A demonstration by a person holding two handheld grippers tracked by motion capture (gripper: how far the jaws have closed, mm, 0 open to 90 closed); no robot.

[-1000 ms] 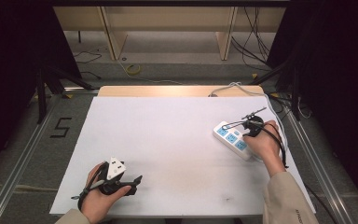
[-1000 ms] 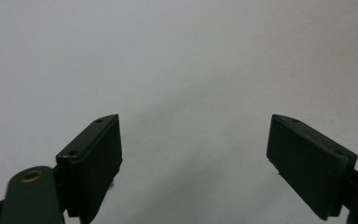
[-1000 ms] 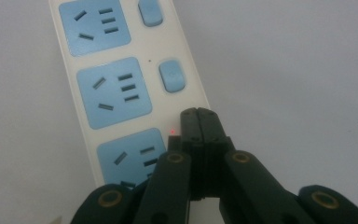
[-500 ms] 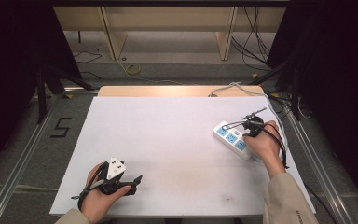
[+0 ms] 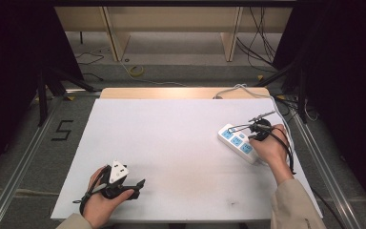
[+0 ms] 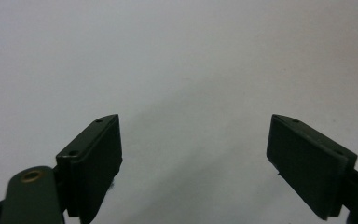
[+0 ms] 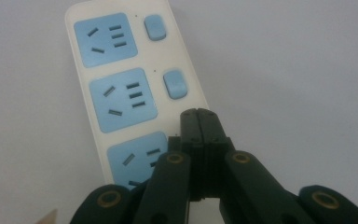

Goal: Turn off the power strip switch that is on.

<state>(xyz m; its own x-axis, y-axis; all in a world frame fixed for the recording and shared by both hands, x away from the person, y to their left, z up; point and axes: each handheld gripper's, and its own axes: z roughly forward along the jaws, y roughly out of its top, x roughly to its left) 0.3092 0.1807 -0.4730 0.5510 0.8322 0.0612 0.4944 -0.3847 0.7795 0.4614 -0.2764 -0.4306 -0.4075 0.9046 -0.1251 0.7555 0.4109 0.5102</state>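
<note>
The power strip [image 7: 121,88] lay under the right gripper [image 7: 199,122], jaws pressed together above its switches. The left gripper [image 6: 193,154] gaped wide over bare table [image 5: 171,133].

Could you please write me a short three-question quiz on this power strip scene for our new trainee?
1. True or false: the left gripper has its jaws spread apart over bare white tabletop.
2. How many blue socket faces of the white power strip are seen in the right gripper view? A) one B) three C) five
3. Fill in: the right gripper has its jaws pressed ____, tips over the strip beside its nearest socket.

Key: 1 true; 2 B; 3 together, with nothing seen between them.
</note>
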